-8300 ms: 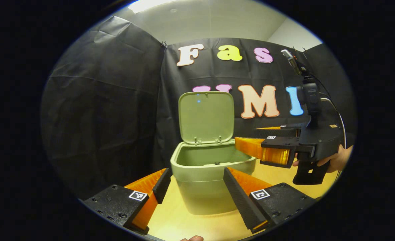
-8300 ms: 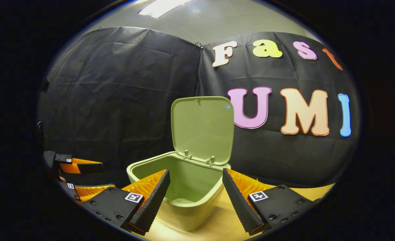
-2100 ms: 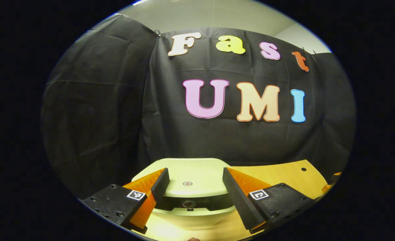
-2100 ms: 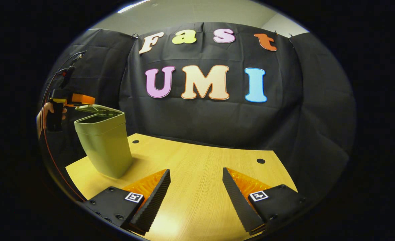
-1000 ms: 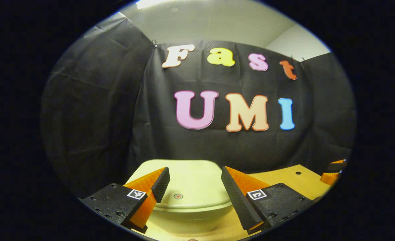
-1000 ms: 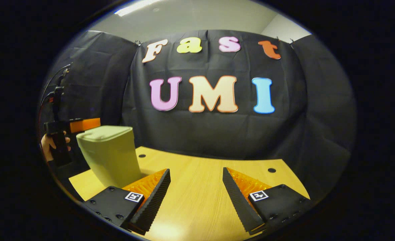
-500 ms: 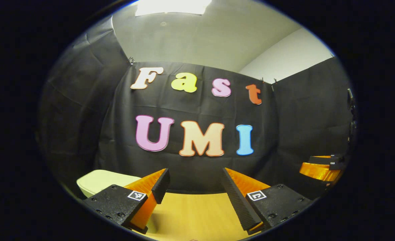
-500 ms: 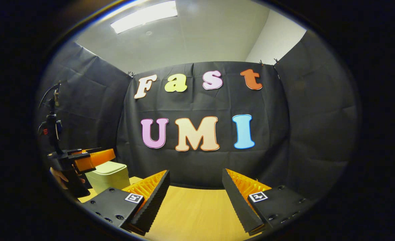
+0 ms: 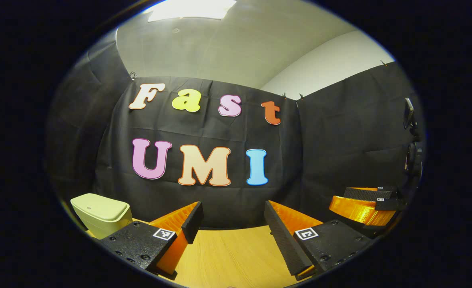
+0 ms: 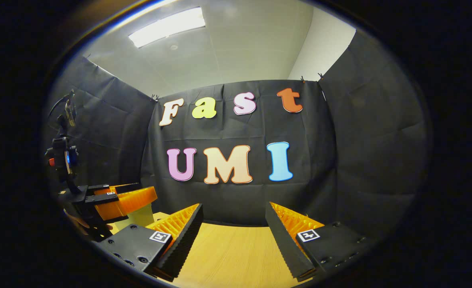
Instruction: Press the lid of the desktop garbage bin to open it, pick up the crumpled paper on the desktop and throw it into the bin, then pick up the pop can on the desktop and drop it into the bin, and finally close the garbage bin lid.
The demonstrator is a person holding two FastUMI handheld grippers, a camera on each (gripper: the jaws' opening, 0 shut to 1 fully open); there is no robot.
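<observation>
At lower left, the garbage bin (image 9: 101, 214) sits lid-closed on the table (image 9: 227, 256); both hand-held grippers, left (image 9: 231, 222) and right (image 10: 233, 224), gape empty, so the task looks finished.

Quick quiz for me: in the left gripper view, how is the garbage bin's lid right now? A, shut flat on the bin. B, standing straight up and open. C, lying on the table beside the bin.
A: the lid sits flat on top of the garbage bin, with no gap visible under it.
</observation>
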